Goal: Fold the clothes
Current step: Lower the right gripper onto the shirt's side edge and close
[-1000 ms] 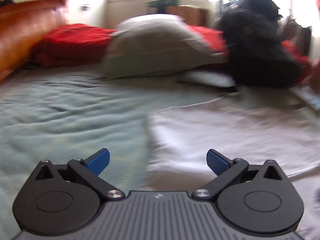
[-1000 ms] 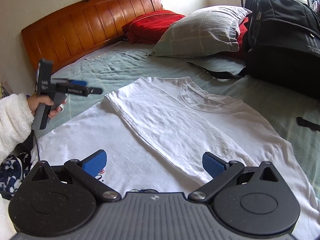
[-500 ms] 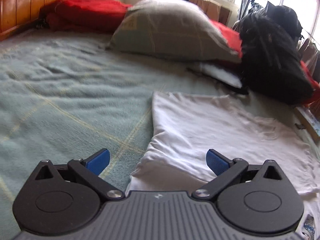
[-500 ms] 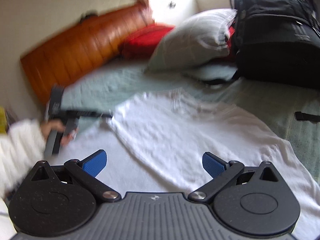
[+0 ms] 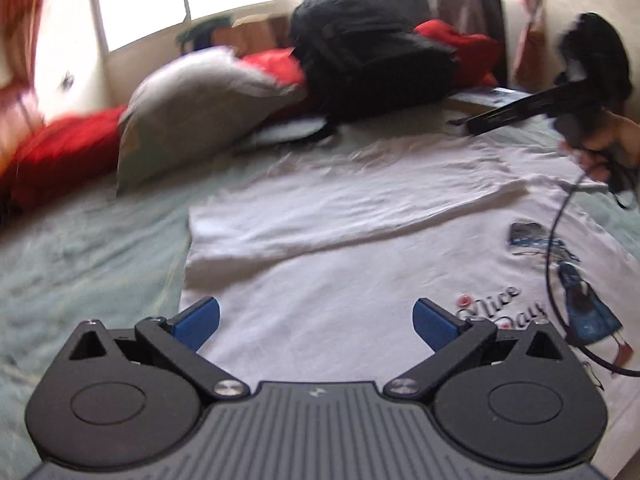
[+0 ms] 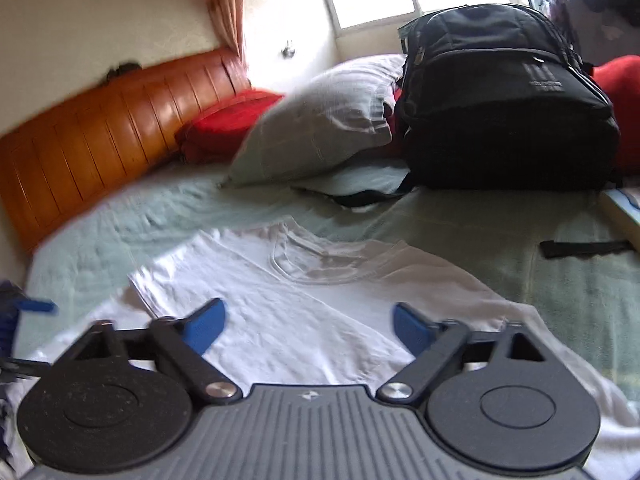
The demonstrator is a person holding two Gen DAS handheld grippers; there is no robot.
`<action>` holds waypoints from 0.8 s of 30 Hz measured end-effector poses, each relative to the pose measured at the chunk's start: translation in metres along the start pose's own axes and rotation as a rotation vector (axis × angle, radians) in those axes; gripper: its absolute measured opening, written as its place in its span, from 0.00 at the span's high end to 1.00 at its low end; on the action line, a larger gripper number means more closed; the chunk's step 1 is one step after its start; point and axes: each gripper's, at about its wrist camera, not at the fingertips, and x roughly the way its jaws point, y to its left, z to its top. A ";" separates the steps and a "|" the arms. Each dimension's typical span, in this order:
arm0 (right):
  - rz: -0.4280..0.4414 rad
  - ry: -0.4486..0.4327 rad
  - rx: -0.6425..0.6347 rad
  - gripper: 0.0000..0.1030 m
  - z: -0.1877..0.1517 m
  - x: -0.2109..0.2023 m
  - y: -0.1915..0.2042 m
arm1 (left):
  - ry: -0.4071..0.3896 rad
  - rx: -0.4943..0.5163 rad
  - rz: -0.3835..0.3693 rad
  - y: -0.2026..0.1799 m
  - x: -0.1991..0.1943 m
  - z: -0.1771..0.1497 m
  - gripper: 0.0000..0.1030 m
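A white T-shirt (image 5: 340,264) lies flat on the green bedspread (image 5: 80,264), one side folded inward over its body. A printed figure and lettering (image 5: 560,280) show on its front. My left gripper (image 5: 316,318) hovers open over the shirt's lower body, holding nothing. Across the shirt, the right gripper (image 5: 460,122) is seen in a hand (image 5: 608,148); whether it is open there I cannot tell. In the right wrist view the same shirt (image 6: 288,312) shows its collar (image 6: 320,256), and my right gripper (image 6: 308,326) stands open above the chest, empty. The left gripper's blue fingertip (image 6: 36,306) pokes in at the left edge.
A black backpack (image 6: 504,100), a grey pillow (image 6: 320,120) and red bedding (image 6: 224,120) crowd the head of the bed by the wooden headboard (image 6: 92,128). A black strap (image 6: 584,248) and a book (image 6: 624,216) lie right of the shirt. A cable (image 5: 556,272) trails over the print.
Both grippers have swung round: the left view now faces across the shirt to the right gripper. The right one has dropped lower, towards the collar. Both have stayed open and empty.
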 end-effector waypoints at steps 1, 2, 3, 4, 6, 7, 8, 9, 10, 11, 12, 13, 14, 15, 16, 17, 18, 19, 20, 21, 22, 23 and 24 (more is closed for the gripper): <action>-0.023 0.023 -0.033 0.32 0.004 0.006 0.002 | -0.012 0.000 -0.014 -0.001 -0.001 -0.001 0.01; -0.046 0.046 -0.067 0.37 0.008 0.013 0.004 | -0.021 -0.003 -0.028 -0.002 -0.001 -0.001 0.01; -0.070 0.070 -0.100 0.48 0.011 0.019 0.006 | -0.029 -0.006 -0.043 -0.004 -0.001 -0.002 0.01; -0.093 0.093 -0.134 0.55 0.015 0.026 0.008 | -0.038 -0.010 -0.057 -0.005 -0.001 -0.003 0.01; -0.092 0.138 -0.149 0.59 0.020 0.041 0.007 | -0.055 -0.017 -0.085 -0.007 -0.001 -0.005 0.01; -0.086 0.156 -0.148 0.59 0.021 0.050 0.005 | -0.063 -0.020 -0.100 -0.008 -0.001 -0.006 0.01; -0.083 0.177 -0.146 0.59 0.021 0.058 0.004 | -0.071 -0.028 -0.113 -0.006 0.000 -0.008 0.01; -0.080 0.198 -0.145 0.59 0.021 0.066 0.003 | -0.073 -0.043 -0.121 -0.003 0.001 -0.010 0.01; -0.077 0.219 -0.144 0.59 0.021 0.074 0.002 | -0.074 -0.058 -0.127 0.000 0.002 -0.012 0.01; -0.075 0.240 -0.146 0.59 0.020 0.081 0.002 | -0.071 -0.068 -0.134 0.003 0.004 -0.013 0.01; -0.073 0.261 -0.148 0.59 0.018 0.088 0.001 | -0.067 -0.078 -0.141 0.005 0.006 -0.015 0.01; -0.071 0.279 -0.149 0.58 0.017 0.094 0.000 | -0.063 -0.078 -0.142 0.007 0.008 -0.016 0.01; -0.071 0.287 -0.149 0.58 0.016 0.097 0.000 | -0.059 -0.076 -0.142 0.008 0.009 -0.017 0.01; -0.073 0.287 -0.148 0.58 0.015 0.096 0.001 | -0.055 -0.073 -0.142 0.009 0.010 -0.018 0.01; -0.078 0.289 -0.150 0.61 0.014 0.095 0.003 | -0.054 -0.071 -0.143 0.011 0.011 -0.020 0.01; -0.085 0.295 -0.167 0.70 0.014 0.094 0.008 | -0.056 -0.073 -0.145 0.012 0.012 -0.020 0.01; -0.086 0.301 -0.185 0.78 0.013 0.094 0.013 | -0.058 -0.074 -0.147 0.014 0.012 -0.021 0.01; -0.085 0.307 -0.195 0.93 0.013 0.093 0.016 | -0.060 -0.076 -0.149 0.015 0.013 -0.021 0.01; -0.087 0.313 -0.205 0.95 0.013 0.094 0.020 | -0.063 -0.081 -0.149 0.016 0.014 -0.022 0.01; -0.096 0.315 -0.216 0.95 0.014 0.095 0.022 | -0.063 -0.087 -0.149 0.017 0.014 -0.023 0.01; -0.105 0.315 -0.225 0.96 0.016 0.095 0.025 | -0.062 -0.093 -0.149 0.019 0.014 -0.023 0.01; -0.112 0.312 -0.229 0.96 0.018 0.095 0.026 | -0.062 -0.098 -0.148 0.020 0.013 -0.024 0.01; -0.119 0.307 -0.230 0.96 0.020 0.095 0.027 | -0.063 -0.101 -0.147 0.022 0.012 -0.025 0.01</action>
